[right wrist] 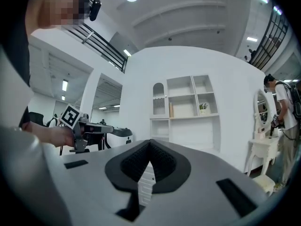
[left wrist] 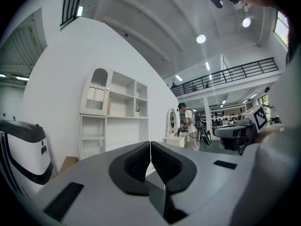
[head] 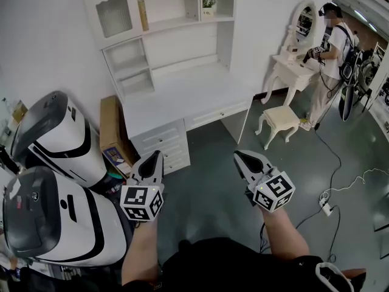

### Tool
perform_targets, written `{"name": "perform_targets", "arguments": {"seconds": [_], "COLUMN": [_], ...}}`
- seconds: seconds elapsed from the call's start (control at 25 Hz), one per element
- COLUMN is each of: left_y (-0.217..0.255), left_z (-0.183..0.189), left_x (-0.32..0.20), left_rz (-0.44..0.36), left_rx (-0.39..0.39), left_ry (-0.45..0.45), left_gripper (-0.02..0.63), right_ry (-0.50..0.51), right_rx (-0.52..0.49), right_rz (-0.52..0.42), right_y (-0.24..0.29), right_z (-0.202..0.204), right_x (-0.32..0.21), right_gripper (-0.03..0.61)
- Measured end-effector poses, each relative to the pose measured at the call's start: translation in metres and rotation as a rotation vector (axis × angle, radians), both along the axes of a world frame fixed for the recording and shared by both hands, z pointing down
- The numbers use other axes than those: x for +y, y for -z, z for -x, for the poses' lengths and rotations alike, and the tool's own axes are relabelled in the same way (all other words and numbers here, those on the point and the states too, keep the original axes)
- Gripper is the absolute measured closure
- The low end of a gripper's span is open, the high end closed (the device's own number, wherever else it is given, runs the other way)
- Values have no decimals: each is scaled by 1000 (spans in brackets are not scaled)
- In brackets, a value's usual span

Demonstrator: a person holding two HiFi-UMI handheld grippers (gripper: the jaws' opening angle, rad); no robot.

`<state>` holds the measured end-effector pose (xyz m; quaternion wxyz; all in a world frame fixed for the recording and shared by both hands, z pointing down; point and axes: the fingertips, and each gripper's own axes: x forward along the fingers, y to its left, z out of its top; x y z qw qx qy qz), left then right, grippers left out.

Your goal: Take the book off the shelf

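Note:
A tan book (head: 143, 14) stands upright on a shelf of the white desk hutch (head: 176, 23), seen also as the book (left wrist: 109, 107) and the book (right wrist: 171, 109). My left gripper (head: 157, 154) is shut and empty, held well short of the desk. My right gripper (head: 237, 154) is likewise shut with nothing between its jaws. Both point level toward the hutch, far from the book. In the left gripper view the jaws (left wrist: 150, 145) meet tip to tip; in the right gripper view the gripper (right wrist: 150, 141) shows the same.
A white desk (head: 182, 99) with drawers stands under the hutch; a small plant (head: 209, 3) sits on the upper shelf. Two white machines (head: 55, 181) crowd the left. A cardboard box (head: 110, 126) leans beside the desk. A person (head: 328, 59) stands at a vanity table (head: 292, 69) with a stool (head: 281, 121).

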<state>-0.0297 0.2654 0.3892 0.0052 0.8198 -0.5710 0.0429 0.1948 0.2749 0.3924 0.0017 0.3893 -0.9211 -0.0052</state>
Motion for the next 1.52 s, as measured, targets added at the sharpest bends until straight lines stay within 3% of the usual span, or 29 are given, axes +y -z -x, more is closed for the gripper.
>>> {"name": "perform_targets", "arguments": {"seconds": [0.36,0.52,0.68,0.88,1.12,1.52], "left_y": [-4,-6,-12,-22,-29,-43], "left_z": [0,1,4,1,-2,-14], "left_x": [4,4,4,5,1,-3], "left_rz": [20,30,44,70,101,149], "left_rx": [12,14,20,25,36,62], "left_ry": [0,-5,-5,-20,-26,-8], "left_gripper": [601,523,495,460,402,337], "right_ry": [17,32,34,19,14,-7], "right_rx": [62,67,69,81,80,59], "right_rz": [41,38,51,89,126,169], "right_y": [-14,-15,-18,-28,-36,-51], "right_z": [8,11,9,3,-4,-28], "right_x": [6,8,7,4,2,2], "right_gripper": [565,563,555,421,340,279]}}
